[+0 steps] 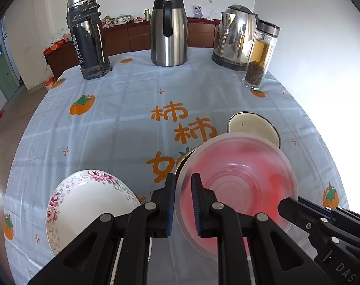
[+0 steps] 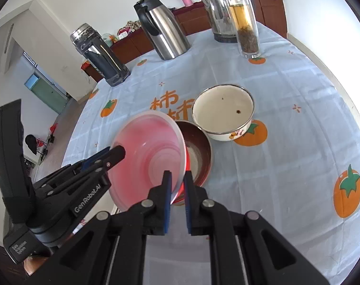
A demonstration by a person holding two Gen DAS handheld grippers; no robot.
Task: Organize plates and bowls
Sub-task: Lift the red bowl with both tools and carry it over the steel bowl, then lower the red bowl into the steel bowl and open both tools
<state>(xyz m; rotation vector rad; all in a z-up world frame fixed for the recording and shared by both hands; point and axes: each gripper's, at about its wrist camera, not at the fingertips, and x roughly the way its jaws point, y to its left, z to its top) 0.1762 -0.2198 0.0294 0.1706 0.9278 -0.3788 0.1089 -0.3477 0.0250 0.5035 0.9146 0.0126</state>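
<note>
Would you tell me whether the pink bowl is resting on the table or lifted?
Lifted and tilted: the pink bowl hangs gripped at opposite rims by both grippers, above the brown bowl.

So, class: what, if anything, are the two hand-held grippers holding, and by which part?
Both hold the pink bowl by its rim: the left hand-held gripper on one side, the right hand-held gripper on the opposite side.

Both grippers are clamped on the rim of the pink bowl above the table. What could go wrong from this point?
1. The pink bowl is held only by thin rim pinches from the left gripper and right gripper; it could slip or twist.
2. It hangs tilted over the brown bowl, so lowering it may knock that rim.
3. The cream enamel bowl sits close beside the brown one and could get bumped.
</note>
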